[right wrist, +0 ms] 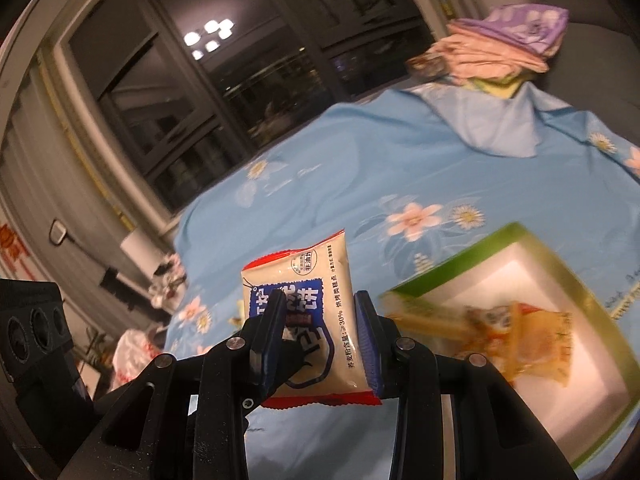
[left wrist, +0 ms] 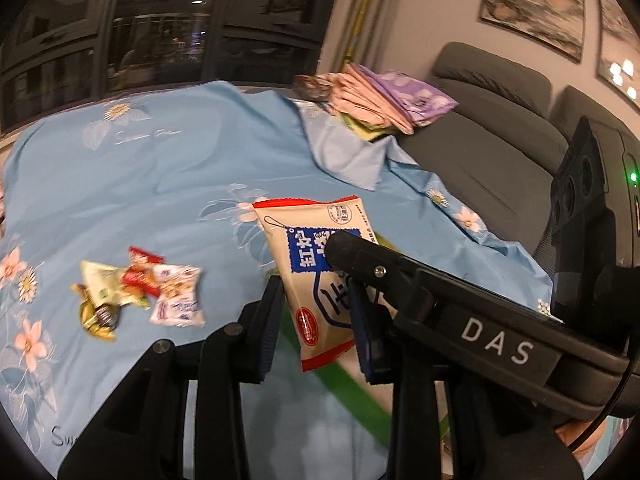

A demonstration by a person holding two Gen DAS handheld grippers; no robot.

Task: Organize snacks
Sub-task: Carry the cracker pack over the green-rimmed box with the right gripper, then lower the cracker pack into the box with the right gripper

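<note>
We see the left gripper (left wrist: 316, 312) clamped on a cream snack packet (left wrist: 316, 264), the right gripper (right wrist: 316, 320) clamped on a similar packet (right wrist: 308, 308), above the blue floral sheet (left wrist: 160, 168), loose snacks (left wrist: 140, 292) at left, green-rimmed box (right wrist: 532, 320) beside.

Before you lies a light blue floral sheet (left wrist: 160, 168), rumpled at its far corner. On that corner sits a stack of folded cloths (left wrist: 380, 100), pink under purple. Beside it stands a grey sofa (left wrist: 492, 120), with framed paintings (left wrist: 532, 4) above. Dark windows (left wrist: 160, 32) reflect ceiling lights behind.
</note>
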